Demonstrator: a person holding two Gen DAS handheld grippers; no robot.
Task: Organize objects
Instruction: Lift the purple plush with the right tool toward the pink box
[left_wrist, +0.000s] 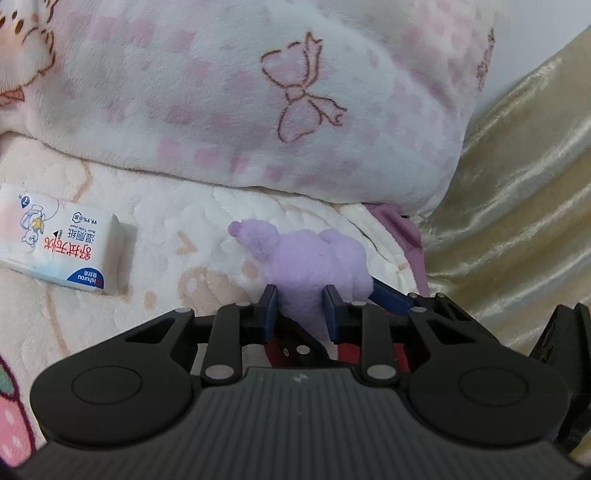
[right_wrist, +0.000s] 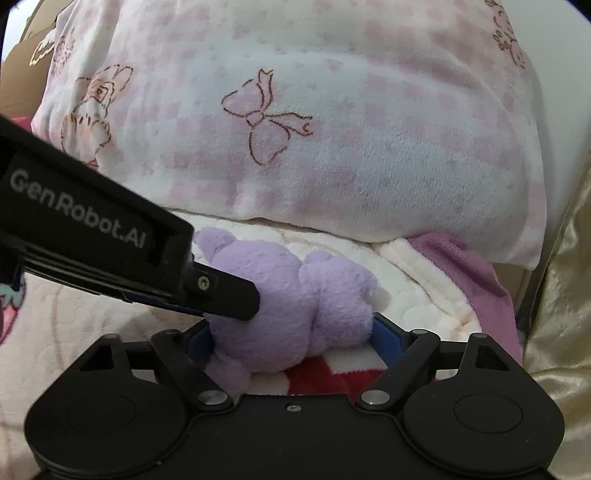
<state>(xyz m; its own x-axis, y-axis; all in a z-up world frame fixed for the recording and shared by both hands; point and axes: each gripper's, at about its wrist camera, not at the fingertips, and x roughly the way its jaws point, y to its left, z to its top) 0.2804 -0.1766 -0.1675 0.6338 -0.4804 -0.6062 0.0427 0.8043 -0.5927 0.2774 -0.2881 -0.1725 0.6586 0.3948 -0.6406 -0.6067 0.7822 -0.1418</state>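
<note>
Two grippers meet on one purple plush toy (left_wrist: 314, 266), lying at lower centre of the left wrist view on a cream bed blanket (left_wrist: 166, 221), just below a pink-checked pillow (left_wrist: 258, 92). Here the left gripper (left_wrist: 300, 314) has its jaws drawn in close, pinching a narrow fold of the toy, perhaps a limb, though the gripper body hides where the fold ends. A tissue pack (left_wrist: 55, 247) lies apart at the left edge; gold fabric (left_wrist: 517, 203) fills the right.

In the right wrist view the toy (right_wrist: 295, 302) sits at centre between the right gripper (right_wrist: 291, 336) jaws, which stand spread either side of its body; whether the blue pads press it is hard to tell. The left gripper (right_wrist: 236, 295) enters from the left, dug into the plush.

The toy looks light, soft and squashy, unlikely to break; a grip on the thick body should hold better than a limb.
</note>
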